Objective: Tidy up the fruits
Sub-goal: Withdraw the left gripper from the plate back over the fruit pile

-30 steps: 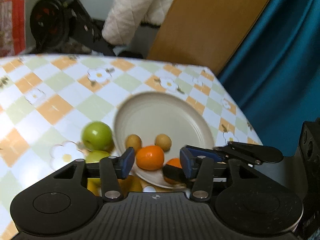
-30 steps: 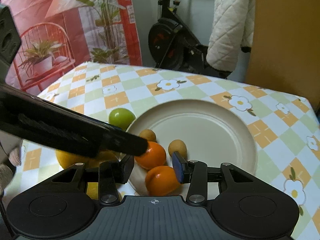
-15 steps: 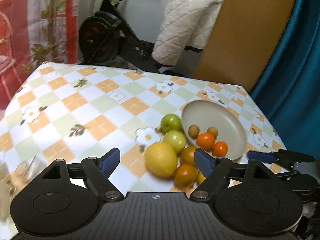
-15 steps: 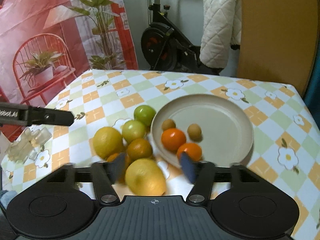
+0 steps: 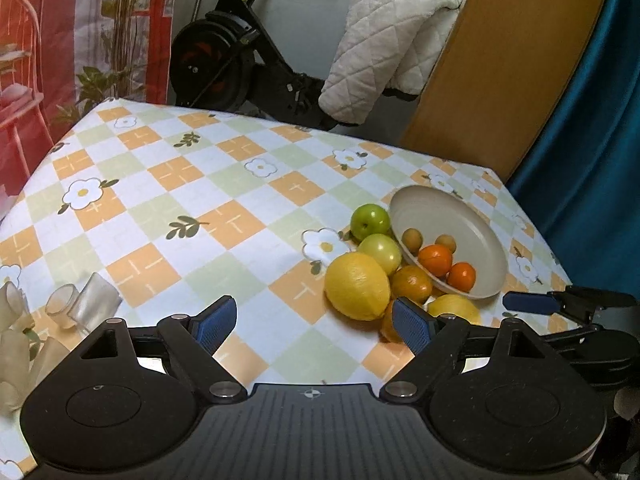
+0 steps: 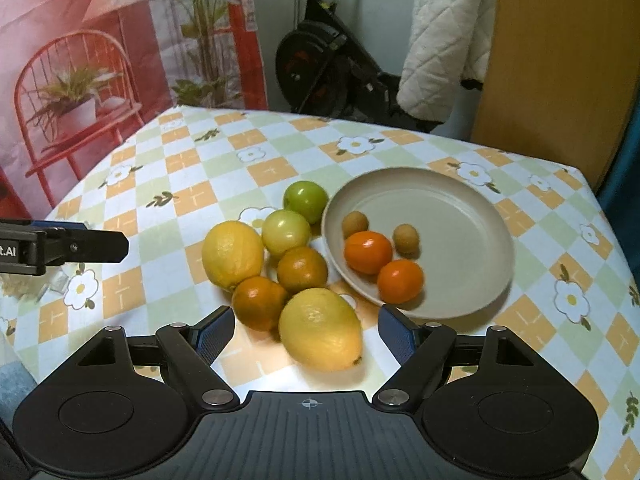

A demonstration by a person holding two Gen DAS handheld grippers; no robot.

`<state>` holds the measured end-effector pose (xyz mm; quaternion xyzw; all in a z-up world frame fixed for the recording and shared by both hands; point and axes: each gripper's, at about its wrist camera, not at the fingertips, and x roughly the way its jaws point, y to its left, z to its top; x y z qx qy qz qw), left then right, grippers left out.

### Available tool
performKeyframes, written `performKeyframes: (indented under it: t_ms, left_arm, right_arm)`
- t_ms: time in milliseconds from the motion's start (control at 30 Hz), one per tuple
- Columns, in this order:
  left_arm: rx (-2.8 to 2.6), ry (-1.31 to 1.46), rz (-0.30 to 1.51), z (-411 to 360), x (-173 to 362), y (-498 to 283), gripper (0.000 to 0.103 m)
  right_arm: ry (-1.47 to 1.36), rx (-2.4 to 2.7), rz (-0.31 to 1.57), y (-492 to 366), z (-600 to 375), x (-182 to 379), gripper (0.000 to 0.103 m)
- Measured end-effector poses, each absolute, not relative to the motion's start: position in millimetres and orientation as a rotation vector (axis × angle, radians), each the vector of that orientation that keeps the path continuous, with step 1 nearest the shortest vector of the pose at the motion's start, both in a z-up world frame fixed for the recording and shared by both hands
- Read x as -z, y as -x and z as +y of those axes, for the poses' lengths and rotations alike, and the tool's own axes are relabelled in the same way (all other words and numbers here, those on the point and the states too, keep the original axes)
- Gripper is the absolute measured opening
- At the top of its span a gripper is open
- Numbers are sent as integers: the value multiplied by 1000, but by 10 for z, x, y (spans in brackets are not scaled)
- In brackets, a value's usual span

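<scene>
Near lemon (image 6: pixel 320 330) between spread right tool (image 6: pixel 306 332) jaws, untouched, beside plate (image 6: pixel 472 216)

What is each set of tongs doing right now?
Left tongs: open, just widened, holding nothing.
Right tongs: open, just widened, holding nothing.

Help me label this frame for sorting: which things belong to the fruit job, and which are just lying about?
Job:
- plate holding two small orange fruits and two small brown fruits
- two lemons
- two green apples
- two oranges on the cloth

Lying about:
- clear plastic pieces
- exercise bike
- quilted jacket
</scene>
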<state>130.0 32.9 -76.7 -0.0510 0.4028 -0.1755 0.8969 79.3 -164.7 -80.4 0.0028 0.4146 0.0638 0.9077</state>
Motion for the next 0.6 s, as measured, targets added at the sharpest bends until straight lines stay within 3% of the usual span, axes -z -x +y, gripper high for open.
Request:
performKeyframes:
  t_ms: [600]
  left_arm:
    - [358,95,840,76,801,-1236,86]
  right_arm:
    - [-18,-194,814,-789,-1826,981,76]
